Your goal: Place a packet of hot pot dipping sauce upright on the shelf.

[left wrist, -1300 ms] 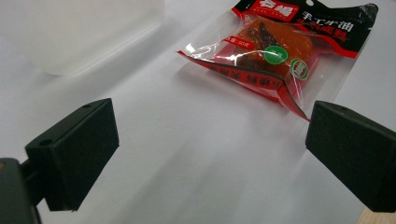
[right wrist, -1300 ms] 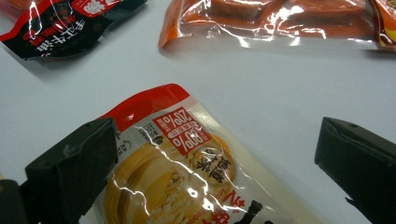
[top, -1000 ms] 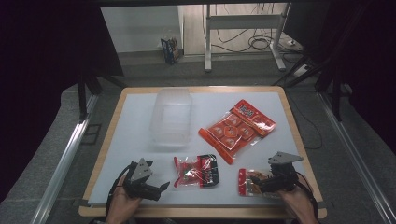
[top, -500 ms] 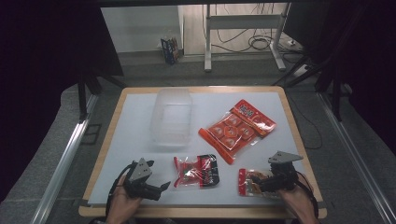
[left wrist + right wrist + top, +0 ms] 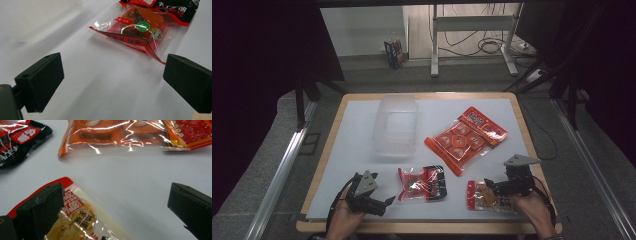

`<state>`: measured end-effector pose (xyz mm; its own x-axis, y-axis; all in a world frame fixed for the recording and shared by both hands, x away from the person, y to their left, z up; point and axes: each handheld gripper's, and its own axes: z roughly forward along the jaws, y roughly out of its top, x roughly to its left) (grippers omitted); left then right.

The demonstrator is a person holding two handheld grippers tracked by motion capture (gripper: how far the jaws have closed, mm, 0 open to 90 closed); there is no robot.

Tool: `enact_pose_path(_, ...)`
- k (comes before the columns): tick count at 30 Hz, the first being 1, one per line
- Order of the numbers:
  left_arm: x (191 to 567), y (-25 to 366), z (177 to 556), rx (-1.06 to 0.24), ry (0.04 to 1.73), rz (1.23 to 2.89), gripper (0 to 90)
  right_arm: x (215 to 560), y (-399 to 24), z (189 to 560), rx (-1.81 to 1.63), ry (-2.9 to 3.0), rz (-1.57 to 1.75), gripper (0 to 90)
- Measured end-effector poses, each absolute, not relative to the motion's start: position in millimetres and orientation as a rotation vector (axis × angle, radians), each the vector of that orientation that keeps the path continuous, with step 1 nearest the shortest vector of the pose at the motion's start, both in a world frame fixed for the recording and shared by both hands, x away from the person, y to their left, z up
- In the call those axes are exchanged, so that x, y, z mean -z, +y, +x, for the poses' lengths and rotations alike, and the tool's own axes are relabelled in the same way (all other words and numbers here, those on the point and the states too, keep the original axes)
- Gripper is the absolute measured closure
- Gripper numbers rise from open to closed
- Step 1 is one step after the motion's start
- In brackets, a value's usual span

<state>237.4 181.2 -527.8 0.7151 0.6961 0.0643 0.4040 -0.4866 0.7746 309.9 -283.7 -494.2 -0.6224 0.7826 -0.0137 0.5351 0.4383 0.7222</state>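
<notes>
Your right gripper (image 5: 493,189), jaws spread wide, sits over the yellow snack packet (image 5: 488,197) at the table's near right edge; one jaw seems to overlap the slick film, so closing could skid it off. Your left gripper (image 5: 382,204), also spread, waits beside the red-black packet (image 5: 422,183). Nothing has visibly shifted since the earlier frames

Lab: dark-curtained test table (image 5: 362,107), floor cables (image 5: 492,47)
</notes>
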Motion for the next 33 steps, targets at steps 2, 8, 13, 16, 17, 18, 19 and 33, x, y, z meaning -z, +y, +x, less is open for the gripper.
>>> enact_pose_path(2, 528, 182, 238, -0.481, 0.835, 2.14, 3.0, 494, -284, 311, -1.002, 2.345, 1.127, 0.2)
enact_pose_path(8, 529, 180, 238, -0.488, 0.835, 2.155, 3.0, 492, -282, 316, -0.996, 2.323, 1.118, 0.3)
enact_pose_path(13, 529, 180, 238, -0.488, 0.839, 2.154, 2.9, 491, -283, 322, -0.971, 2.299, 1.133, 4.5)
enact_pose_path(16, 529, 180, 238, -0.49, 0.838, 2.157, 2.9, 490, -284, 324, -0.966, 2.288, 1.134, 5.9)
enact_pose_path(17, 529, 180, 238, -0.491, 0.838, 2.158, 2.9, 489, -285, 325, -0.967, 2.283, 1.135, 7.0)
enact_pose_path(18, 529, 180, 238, -0.492, 0.837, 2.157, 2.9, 488, -285, 326, -0.971, 2.28, 1.135, 8.1)
enact_pose_path(19, 529, 180, 238, -0.493, 0.838, 2.157, 2.9, 487, -286, 327, -0.966, 2.281, 1.135, 8.7)
enact_pose_path(33, 529, 178, 237, -0.514, 0.83, 2.162, 2.4, 485, -290, 350, -0.858, 2.309, 1.112, 14.5)
